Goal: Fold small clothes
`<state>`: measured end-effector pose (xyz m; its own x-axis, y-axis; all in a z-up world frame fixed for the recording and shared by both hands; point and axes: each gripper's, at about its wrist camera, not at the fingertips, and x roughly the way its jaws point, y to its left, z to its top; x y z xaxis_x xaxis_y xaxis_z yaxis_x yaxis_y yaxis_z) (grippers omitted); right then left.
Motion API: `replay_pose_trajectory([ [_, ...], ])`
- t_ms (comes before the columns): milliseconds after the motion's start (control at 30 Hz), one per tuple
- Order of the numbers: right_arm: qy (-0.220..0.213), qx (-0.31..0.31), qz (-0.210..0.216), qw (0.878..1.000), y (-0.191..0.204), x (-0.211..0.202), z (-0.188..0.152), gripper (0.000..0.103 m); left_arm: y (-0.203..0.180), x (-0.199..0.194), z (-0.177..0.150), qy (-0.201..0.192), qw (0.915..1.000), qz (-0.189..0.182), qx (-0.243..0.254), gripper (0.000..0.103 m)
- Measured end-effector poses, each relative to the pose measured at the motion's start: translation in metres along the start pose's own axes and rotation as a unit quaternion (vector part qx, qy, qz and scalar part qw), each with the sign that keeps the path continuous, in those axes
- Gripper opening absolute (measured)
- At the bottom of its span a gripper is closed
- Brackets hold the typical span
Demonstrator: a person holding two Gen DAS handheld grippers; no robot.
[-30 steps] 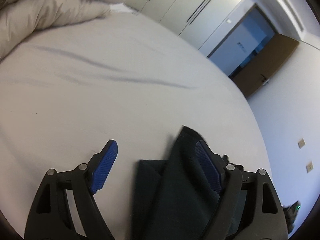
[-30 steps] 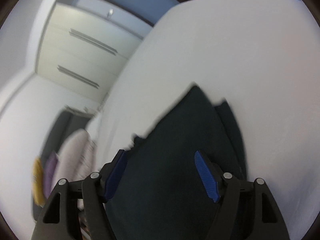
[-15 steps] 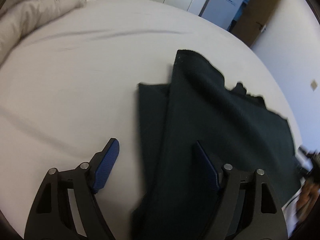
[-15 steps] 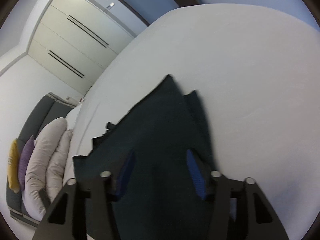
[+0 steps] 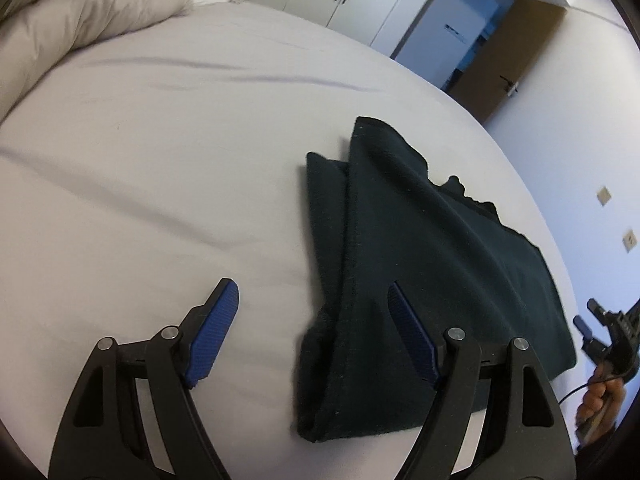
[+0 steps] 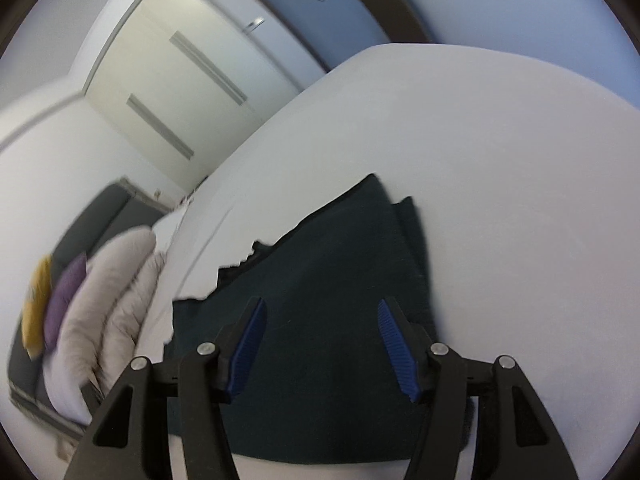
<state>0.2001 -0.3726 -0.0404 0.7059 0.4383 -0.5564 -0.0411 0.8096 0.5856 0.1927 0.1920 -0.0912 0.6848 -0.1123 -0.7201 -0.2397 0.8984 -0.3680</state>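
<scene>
A dark green, nearly black garment (image 5: 420,256) lies folded on the white bed sheet (image 5: 160,152). My left gripper (image 5: 312,300) is open and empty, held above the garment's near left edge. In the right wrist view the same garment (image 6: 332,280) lies flat under my right gripper (image 6: 320,316), which is open and empty above it. The right gripper also shows at the right edge of the left wrist view (image 5: 600,332), held in a hand.
White pillows (image 5: 80,12) lie at the head of the bed. A purple cushion (image 6: 64,292) and a yellow cushion (image 6: 36,304) rest against a grey headboard. White wardrobes (image 6: 172,92) and an open door (image 5: 504,52) stand beyond the bed.
Both grippers have pulled back and up from the garment, so more of it shows. The garment lies where it was on the sheet.
</scene>
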Motion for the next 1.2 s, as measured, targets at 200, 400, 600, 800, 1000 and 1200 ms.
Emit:
replay_pose_trajectory([
  [200,0.053,-0.005,-0.043,0.998,-0.014,0.025,-0.018,0.055,-0.018,0.013,-0.020,0.033,0.9953,0.041,0.082,0.070],
  [400,0.040,-0.044,-0.054,0.997,-0.014,0.002,-0.036,0.054,-0.019,-0.009,-0.030,0.028,0.9931,0.045,0.105,0.058],
  [600,0.014,-0.033,-0.028,0.999,-0.019,-0.031,-0.035,0.055,-0.041,-0.039,-0.040,0.007,0.9867,0.010,0.162,0.058],
  [800,0.021,-0.012,-0.032,0.999,-0.030,-0.028,-0.033,0.055,-0.024,-0.018,-0.041,0.045,0.9936,0.006,0.103,0.033],
  [1000,0.033,-0.012,-0.033,0.999,-0.032,-0.018,-0.036,0.055,-0.029,-0.032,-0.052,0.023,0.9918,0.025,0.123,0.026],
  [1200,0.040,-0.024,-0.035,0.998,-0.031,-0.015,-0.039,0.055,-0.042,-0.037,-0.061,0.008,0.9866,0.034,0.160,0.026],
])
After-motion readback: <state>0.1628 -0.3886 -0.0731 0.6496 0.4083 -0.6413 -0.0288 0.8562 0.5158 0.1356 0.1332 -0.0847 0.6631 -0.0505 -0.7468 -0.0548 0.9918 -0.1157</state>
